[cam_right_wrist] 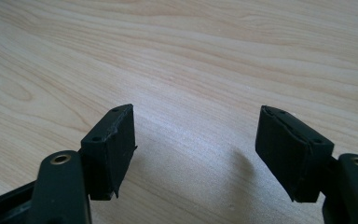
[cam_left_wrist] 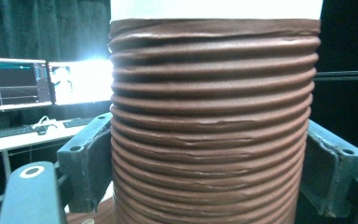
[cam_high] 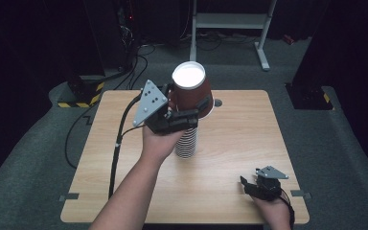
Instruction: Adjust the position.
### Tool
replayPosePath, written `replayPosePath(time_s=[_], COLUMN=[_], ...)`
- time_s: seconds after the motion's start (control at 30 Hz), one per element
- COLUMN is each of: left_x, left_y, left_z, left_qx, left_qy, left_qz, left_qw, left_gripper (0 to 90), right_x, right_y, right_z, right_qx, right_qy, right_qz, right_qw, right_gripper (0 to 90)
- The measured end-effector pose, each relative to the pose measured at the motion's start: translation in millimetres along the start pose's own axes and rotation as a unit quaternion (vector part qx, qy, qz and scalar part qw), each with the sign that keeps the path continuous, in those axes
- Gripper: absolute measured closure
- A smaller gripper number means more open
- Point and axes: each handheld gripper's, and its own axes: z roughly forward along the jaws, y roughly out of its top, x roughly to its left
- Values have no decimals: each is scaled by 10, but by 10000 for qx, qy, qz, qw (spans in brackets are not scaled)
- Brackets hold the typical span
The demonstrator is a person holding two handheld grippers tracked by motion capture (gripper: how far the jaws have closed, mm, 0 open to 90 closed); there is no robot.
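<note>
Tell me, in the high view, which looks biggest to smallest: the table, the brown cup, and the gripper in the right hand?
1. Table, by far the largest.
2. Brown cup, held up by the left gripper.
3. Right gripper. It looks close to the cup in size, and the cup is raised nearer the camera, so this order is unsure.

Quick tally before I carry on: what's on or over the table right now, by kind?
Brown ribbed cup, held over the stack in the left gripper: 1
Stack of striped cups standing on the table: 1; how many cups it holds I cannot tell
Right gripper, jaws apart with nothing between them: 1
Total: 4
</note>
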Motion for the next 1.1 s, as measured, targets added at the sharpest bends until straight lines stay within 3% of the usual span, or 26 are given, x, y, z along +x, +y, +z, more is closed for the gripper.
replayPosePath(time_s=[0.1,0.27,0.63,0.83,0.97,1.1], left_x=[-41,-175,-280,-338,-346,-370], left_y=[-46,-215,-533,-731,-875,-987], left_z=[12,21,37,36,50,65], left_qx=[100,266,551,764,940,1079], left_qy=[-162,-383,-630,-724,-852,-914], left_qz=[-71,-80,-321,-418,-607,-609], left_qw=[9998,9989,9960,9936,9901,9881], left_gripper=[170,170,168,168,168,169], right_x=[14,71,119,148,153,157], right_y=[-1,18,36,29,19,13], right_z=[-32,-88,-154,-193,-201,-218], right_qx=[-140,-375,-673,-820,-828,-861], right_qy=[59,96,148,143,125,113], right_qz=[79,-120,-198,-303,-287,-258], right_qw=[9999,9992,9974,9961,9961,9959], right_gripper=[292,293,303,311,305,304])
